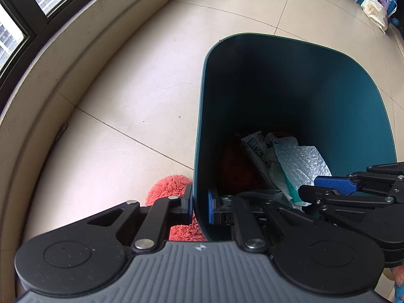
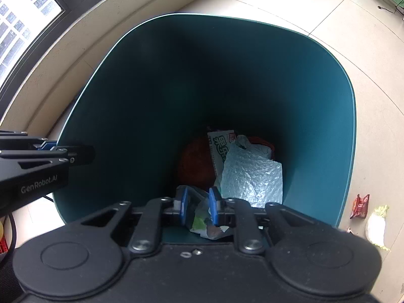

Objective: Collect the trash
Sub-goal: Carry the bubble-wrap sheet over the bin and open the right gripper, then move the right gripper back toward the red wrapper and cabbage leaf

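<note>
A dark teal bin (image 1: 328,80) (image 2: 141,88) stands on the tiled floor. My left gripper (image 1: 199,205) (image 2: 83,151) is shut on its near-left rim, one finger outside the wall and one inside. My right gripper (image 2: 198,205) (image 1: 313,189) hangs over the bin's mouth with its jaws slightly apart. A crumpled clear and green wrapper (image 2: 204,221) (image 1: 287,189) sits loosely between them. At the bottom lie a white carton with green print (image 2: 218,149) (image 1: 255,149), a pale crinkled plastic bag (image 2: 252,176) (image 1: 300,161) and something brown (image 2: 194,161).
A pink fluffy thing (image 1: 171,184) lies on the floor by the bin's near-left side. A red snack packet (image 2: 359,205) and a white item (image 2: 376,227) lie to the bin's right. A curved window ledge (image 1: 50,75) runs along the left. A white bag (image 1: 375,10) sits far off.
</note>
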